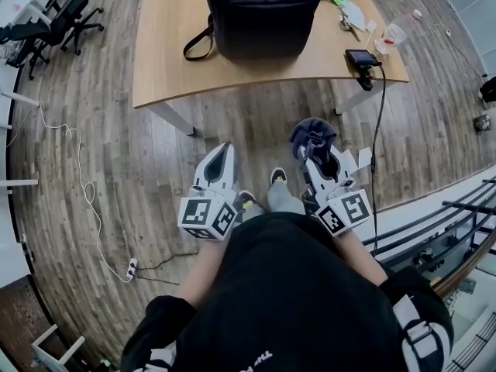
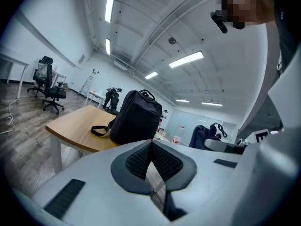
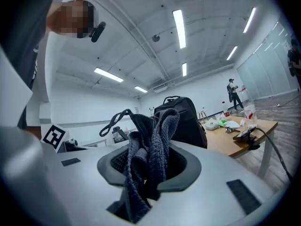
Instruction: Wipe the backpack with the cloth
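Nearest the person, the right gripper (image 3: 149, 173) is clenched on the cloth (image 3: 155, 140), but it pinches only a bunched fold. Most of the dark fabric stands loose above the jaws with a cord-like loop flopping free, so I judge that dragging it hard across the bag could pull it out of the grip, or wipe with a lump rather than a flat face. Just beside it, the left gripper (image 2: 151, 161) has its jaws pressed together on nothing. If it is meant to steady the bag, it can only push until it opens, and a push is a poor hold. Both grippers hang over bare floor, well short of the table (image 1: 178, 60). A black cable (image 1: 377, 130) drops from a device (image 1: 362, 58) at the table's near right corner, close to the right gripper's way forward, and the loose cloth or the gripper could snag it and pull the device off. Farther on, the backpack (image 1: 262, 10) stands on the tabletop near its far side, with a strap (image 1: 198, 45) looping out to its left. Unbraced, it may slide or tip under a one-sided wipe. To its right lie a cup (image 1: 394, 34) and small clutter, which a wide stroke or a shifting bag could knock over.
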`<state>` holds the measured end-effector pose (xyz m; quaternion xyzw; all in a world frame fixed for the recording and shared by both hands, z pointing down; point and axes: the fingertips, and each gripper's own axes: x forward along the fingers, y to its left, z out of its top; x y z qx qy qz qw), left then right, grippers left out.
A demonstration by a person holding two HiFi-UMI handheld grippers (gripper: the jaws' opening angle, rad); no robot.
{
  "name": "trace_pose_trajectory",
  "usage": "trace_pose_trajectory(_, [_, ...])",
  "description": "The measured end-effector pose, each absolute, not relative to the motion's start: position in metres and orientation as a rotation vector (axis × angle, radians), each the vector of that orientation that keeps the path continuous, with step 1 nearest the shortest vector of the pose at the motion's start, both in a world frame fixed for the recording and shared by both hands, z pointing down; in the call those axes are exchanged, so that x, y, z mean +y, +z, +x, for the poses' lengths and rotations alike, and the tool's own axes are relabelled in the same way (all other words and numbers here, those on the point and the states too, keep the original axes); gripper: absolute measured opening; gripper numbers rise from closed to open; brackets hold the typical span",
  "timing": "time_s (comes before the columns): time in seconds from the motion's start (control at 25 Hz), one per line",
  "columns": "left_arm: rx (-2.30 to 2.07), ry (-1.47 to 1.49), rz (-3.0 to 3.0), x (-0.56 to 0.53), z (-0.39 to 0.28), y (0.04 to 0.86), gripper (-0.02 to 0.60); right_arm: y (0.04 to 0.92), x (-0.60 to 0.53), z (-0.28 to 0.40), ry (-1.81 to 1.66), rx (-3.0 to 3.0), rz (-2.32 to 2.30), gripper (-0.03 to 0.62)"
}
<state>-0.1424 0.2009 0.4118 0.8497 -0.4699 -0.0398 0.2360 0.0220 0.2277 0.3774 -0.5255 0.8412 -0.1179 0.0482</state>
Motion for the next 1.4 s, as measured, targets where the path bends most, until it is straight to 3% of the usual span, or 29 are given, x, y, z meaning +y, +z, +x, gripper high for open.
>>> trace_pose_trajectory(0.44, [-0.965, -0.042, 2.444, 0.162, -0.054, 0.424, 0.014, 0.405, 0.169, 0.05, -0.499, 2.685, -1.409, 0.123])
trace_pose_trajectory(0.96, [-1.193, 0.08, 2.561, 0.059, 0.004, 0.402, 0.014, 0.399, 0.071, 0.102, -0.386, 2.87, -1.261, 0.123])
trace_pose_trajectory(1.4, [-1.388, 0.099, 2.582, 0.012, -0.004, 0.37, 0.014, 0.384, 0.027, 0.123, -0.411, 2.772, -1.248, 0.123])
